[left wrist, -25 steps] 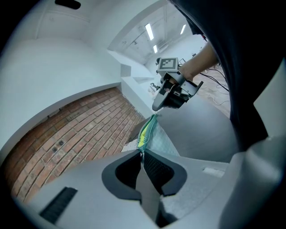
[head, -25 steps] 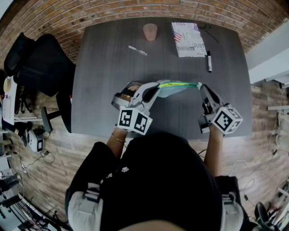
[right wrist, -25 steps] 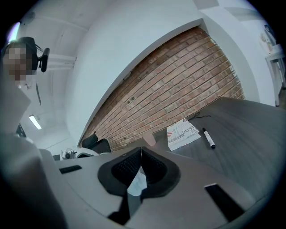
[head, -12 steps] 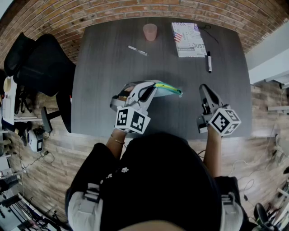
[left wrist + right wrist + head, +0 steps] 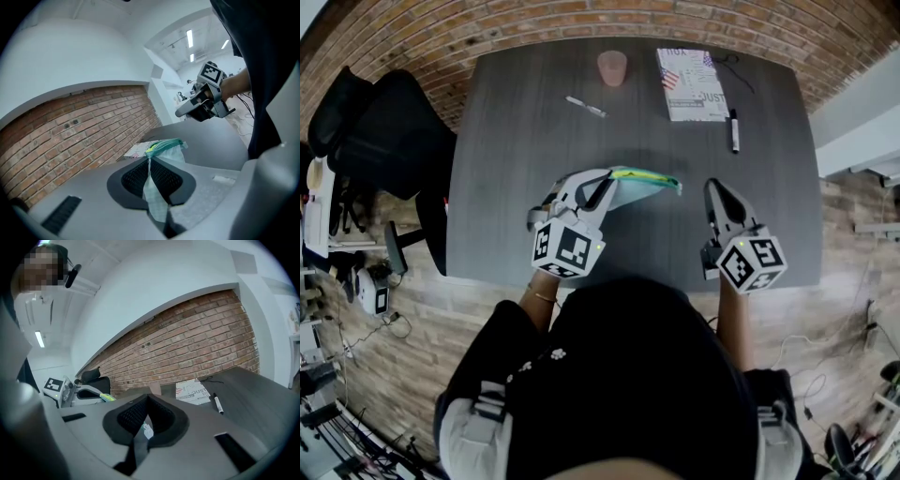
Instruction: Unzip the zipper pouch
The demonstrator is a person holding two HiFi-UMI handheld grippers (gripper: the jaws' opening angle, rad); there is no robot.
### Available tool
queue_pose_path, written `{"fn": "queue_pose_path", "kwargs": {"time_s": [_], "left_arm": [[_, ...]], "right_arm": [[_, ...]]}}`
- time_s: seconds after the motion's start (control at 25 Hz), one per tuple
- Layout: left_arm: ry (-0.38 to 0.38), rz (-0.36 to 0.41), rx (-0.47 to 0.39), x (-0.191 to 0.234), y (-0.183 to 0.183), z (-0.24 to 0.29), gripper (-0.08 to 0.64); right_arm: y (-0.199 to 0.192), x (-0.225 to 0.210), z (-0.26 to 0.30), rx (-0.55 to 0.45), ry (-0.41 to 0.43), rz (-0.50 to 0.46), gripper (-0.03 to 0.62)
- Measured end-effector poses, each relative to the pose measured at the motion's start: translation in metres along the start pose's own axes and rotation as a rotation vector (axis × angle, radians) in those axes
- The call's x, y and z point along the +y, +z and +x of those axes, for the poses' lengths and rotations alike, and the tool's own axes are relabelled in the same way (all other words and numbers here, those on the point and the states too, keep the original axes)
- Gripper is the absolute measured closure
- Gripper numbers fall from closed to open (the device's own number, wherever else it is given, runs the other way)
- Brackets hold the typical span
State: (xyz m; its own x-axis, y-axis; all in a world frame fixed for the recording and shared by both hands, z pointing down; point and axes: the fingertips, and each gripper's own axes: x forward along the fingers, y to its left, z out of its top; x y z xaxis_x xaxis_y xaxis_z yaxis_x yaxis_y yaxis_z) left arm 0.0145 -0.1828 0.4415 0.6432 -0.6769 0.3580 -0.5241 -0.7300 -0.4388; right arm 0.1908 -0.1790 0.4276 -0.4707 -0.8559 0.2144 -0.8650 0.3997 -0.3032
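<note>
Dark table (image 5: 534, 150), brick wall (image 5: 581, 23), left claw (image 5: 612, 178) pinching pouch (image 5: 654, 181), right claw (image 5: 712, 187) pressed together

Can't see the low end of the pouch (image 5: 165, 146) (tucked in the left gripper (image 5: 151, 161)). Can't tell what the tiny white bit (image 5: 147, 431) at the right gripper (image 5: 147, 398) is.

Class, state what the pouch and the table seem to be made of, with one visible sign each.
Pouch: thin pale-teal cloth, probably woven; it hangs limp and creases. Table: dark grey wood-look board, matt, faint grain lines; perhaps laminate.
</note>
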Motion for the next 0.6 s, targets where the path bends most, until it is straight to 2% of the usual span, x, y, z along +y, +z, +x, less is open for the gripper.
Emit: {"fn": "queue_pose_path", "kwargs": {"time_s": [0.16,0.4,0.6], "left_arm": [[0.008,-0.06,-0.02,0.0036,0.0016,-0.0017,0.54],[0.012,-0.131,-0.039,0.0066,-0.0009,-0.0013,0.54],[0.014,-0.143,-0.043,0.0089,-0.0013,-0.0023,0.54]], "right_arm": [[0.0002,0.0051,0.0012,0.006,-0.015,-0.067,0.592],[-0.0001,0.0053,0.0034,0.012,-0.022,-0.105,0.592],[-0.0021,0.008,0.0054,0.032,-0.02,-0.119,0.594]]}}
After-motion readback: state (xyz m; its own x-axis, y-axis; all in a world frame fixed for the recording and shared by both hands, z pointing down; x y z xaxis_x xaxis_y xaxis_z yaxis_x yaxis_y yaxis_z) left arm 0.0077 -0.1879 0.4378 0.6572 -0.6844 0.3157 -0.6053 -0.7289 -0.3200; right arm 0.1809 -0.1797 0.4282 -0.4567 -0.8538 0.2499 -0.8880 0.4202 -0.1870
